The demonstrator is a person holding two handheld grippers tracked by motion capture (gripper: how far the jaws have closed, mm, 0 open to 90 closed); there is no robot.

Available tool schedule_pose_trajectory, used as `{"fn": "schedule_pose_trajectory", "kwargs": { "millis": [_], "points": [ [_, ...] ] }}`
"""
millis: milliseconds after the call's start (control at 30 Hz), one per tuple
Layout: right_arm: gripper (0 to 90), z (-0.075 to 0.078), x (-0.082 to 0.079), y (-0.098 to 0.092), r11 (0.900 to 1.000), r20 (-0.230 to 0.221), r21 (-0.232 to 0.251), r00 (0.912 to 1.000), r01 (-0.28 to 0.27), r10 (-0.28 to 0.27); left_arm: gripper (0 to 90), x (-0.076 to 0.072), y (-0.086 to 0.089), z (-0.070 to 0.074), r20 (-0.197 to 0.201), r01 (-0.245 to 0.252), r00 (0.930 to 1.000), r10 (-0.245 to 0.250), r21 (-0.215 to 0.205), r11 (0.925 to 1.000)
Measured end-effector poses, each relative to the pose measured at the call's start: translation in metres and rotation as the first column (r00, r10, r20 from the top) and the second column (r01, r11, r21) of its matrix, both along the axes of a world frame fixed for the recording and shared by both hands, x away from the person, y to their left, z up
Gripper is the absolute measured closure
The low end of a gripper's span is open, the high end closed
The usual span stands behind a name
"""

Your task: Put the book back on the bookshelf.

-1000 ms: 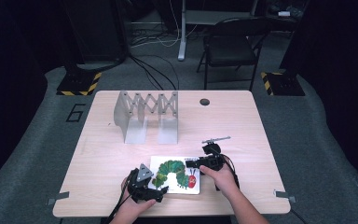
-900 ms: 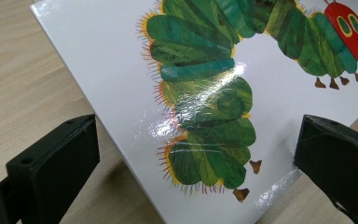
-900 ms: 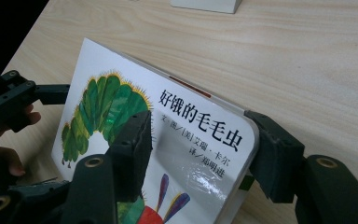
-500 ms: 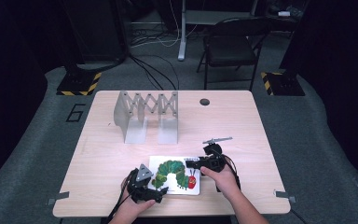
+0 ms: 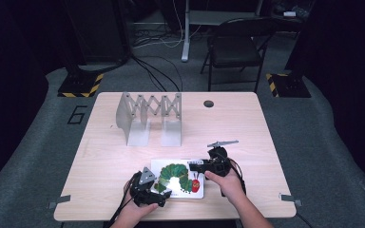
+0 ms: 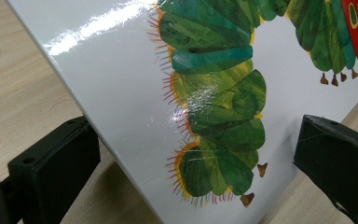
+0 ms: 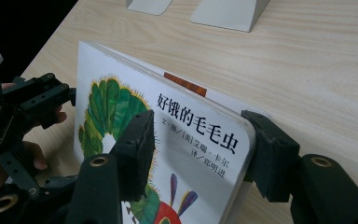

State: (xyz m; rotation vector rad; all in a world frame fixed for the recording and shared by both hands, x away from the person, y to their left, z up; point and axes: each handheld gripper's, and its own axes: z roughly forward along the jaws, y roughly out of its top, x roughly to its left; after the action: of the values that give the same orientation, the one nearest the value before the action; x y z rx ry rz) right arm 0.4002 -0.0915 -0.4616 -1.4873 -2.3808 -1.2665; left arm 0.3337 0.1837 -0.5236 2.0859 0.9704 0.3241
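A picture book (image 5: 178,178) with a green caterpillar on its white cover lies near the table's front edge. My right gripper (image 5: 196,166) meets it from the right. In the right gripper view the book (image 7: 191,140) has its corner raised, one jaw lies on the cover and the other presses its back, so my right gripper (image 7: 200,144) is shut on it. Its jaws have just been closing with the book between them. My left gripper (image 5: 161,192) sits at the book's lower left corner. There my left gripper (image 6: 193,154) stands open, its jaws wide on either side of the tilted book (image 6: 214,93).
A grey metal expanding rack (image 5: 149,118) stands upright at the back left of the table (image 5: 266,128). A small dark round hole (image 5: 208,103) marks the far side. A black chair (image 5: 233,47) and cables are on the floor beyond.
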Motion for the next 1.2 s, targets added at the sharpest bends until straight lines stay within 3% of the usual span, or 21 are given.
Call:
{"fn": "schedule_pose_trajectory", "kwargs": {
  "millis": [333, 467, 700, 800, 1200],
  "points": [
    [46.4, 0.005, -0.004, 0.001, 1.000, 0.033, 0.009, 0.9994, -0.007, 0.007, 2.6, 0.000, 0.000, 0.001, -0.003, 0.022, 0.9998, -0.022, 0.002, 0.9998],
    [47.2, 0.007, -0.005, 0.002, 1.000, 0.038, 0.004, 0.9993, -0.005, 0.005, 6.9, -0.002, -0.002, 0.003, 0.023, 0.043, 0.9988, -0.044, 0.019, 0.9989],
    [49.9, 0.007, -0.005, 0.001, 1.000, 0.044, -0.003, 0.9990, -0.007, 0.007, 8.9, -0.002, 0.000, 0.005, 0.011, 0.050, 0.9987, -0.050, 0.013, 0.9987],
    [52.1, 0.007, -0.005, 0.001, 1.000, 0.045, -0.006, 0.9990, -0.005, 0.005, 12.4, -0.002, 0.003, 0.007, -0.003, 0.026, 0.9996, -0.026, -0.022, 0.9994],
    [55.2, 0.012, -0.007, 0.003, 1.000, 0.056, -0.012, 0.9983, -0.011, 0.012, 19.2, -0.002, 0.009, 0.014, 0.001, 0.004, 1.0000, -0.004, -0.042, 0.9991]
  ]
}}
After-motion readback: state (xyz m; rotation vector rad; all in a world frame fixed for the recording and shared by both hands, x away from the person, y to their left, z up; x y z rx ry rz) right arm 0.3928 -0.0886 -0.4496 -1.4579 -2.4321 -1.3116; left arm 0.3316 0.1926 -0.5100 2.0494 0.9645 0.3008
